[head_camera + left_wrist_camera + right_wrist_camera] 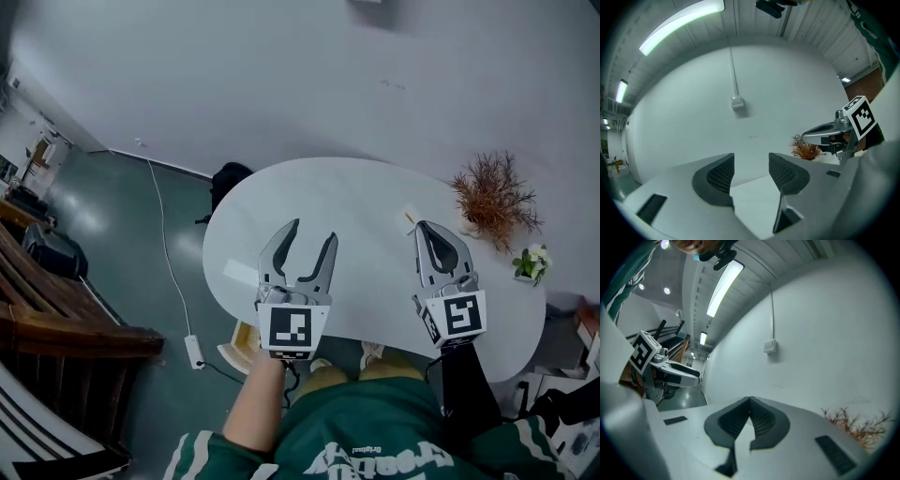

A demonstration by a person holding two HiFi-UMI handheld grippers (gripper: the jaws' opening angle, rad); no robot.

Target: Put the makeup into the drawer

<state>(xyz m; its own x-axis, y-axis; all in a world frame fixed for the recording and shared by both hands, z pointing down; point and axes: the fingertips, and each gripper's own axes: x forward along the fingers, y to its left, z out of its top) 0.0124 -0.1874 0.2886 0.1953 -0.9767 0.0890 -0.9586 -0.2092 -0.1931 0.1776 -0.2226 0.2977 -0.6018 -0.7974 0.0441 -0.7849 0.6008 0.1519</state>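
Both grippers hover level over a white rounded table (375,187). My left gripper (312,232) is near the table's left part, its jaws apart with nothing between them; in the left gripper view (751,164) only bare tabletop shows in the gap. My right gripper (424,226) is over the table's right part with its fingertips touching, and the right gripper view (750,400) shows them pressed together and empty. A small pale stick-like item (410,218) lies just beyond the right gripper, too small to identify. No drawer is in view.
A dried brown plant (492,197) and a small pot of white flowers (532,264) stand at the table's right end. On the floor to the left are a black bag (230,176), a cable with a power strip (194,352) and wooden furniture (56,314).
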